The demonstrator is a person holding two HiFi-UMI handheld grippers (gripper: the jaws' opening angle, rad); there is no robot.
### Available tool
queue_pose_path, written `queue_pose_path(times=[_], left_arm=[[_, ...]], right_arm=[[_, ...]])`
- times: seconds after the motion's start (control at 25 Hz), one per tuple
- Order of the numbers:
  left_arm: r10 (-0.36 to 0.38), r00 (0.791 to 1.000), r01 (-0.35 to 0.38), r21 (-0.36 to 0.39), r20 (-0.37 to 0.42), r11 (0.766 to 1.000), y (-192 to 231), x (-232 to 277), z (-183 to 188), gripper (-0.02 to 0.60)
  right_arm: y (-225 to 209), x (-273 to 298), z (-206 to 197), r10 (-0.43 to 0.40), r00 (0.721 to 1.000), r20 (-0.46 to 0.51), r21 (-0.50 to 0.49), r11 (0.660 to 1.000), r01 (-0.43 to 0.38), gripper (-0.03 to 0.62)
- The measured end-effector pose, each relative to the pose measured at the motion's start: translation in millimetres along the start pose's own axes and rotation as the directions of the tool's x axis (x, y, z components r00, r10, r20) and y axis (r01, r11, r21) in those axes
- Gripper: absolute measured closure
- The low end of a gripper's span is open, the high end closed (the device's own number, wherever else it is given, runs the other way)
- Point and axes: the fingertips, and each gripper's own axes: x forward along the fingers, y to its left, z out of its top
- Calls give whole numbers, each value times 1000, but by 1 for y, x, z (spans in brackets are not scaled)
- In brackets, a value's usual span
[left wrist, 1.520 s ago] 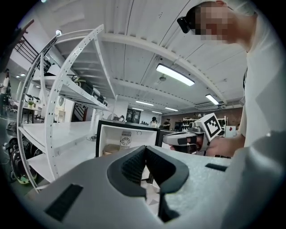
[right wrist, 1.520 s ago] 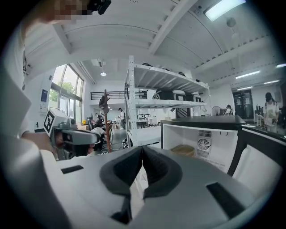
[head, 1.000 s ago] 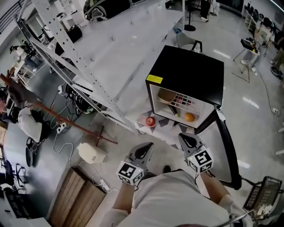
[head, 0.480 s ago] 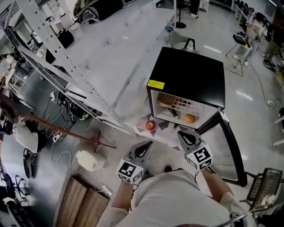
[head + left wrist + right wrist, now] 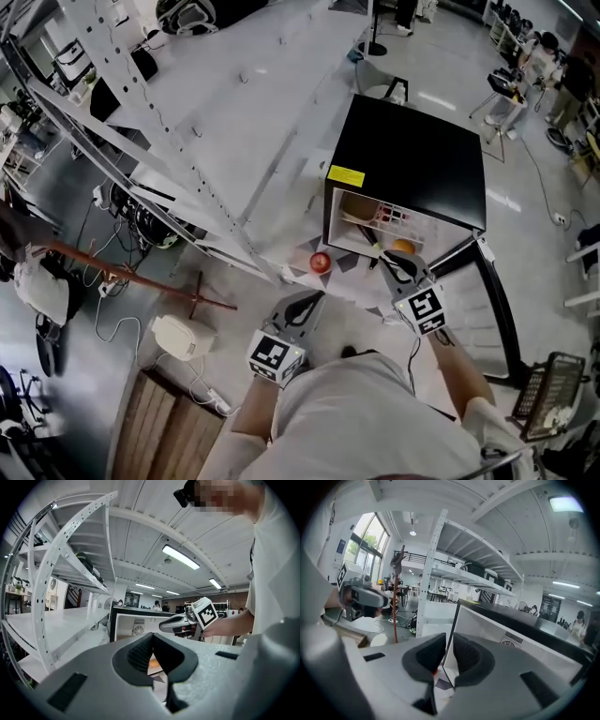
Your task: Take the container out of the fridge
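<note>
Black fridge [image 5: 408,159] with door open, tan container [image 5: 354,204], seemingly a bowl, lodged on its upper shelf, right gripper [image 5: 396,267] held at the opening, jaws parting, nothing between, left gripper [image 5: 302,302] clenched empty.

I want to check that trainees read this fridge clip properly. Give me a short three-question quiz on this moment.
1. True or false: the fridge door is shut.
2. Which fruit lies outside the fridge, just in front of it?
3. The left gripper is: A) shut and empty; B) shut on something; C) wide open.

Key
1. False: the door stands open.
2. The apple.
3. A: its fingers meet with nothing between them.
</note>
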Motion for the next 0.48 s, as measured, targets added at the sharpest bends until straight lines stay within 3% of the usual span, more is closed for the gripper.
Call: queue_pose_path(times=[0.48], left_arm=[[28, 999, -27, -36, 24, 999, 13, -12, -2, 577]], right_arm=[[-21, 94, -42, -66, 983, -170, -252, 968, 21, 381]])
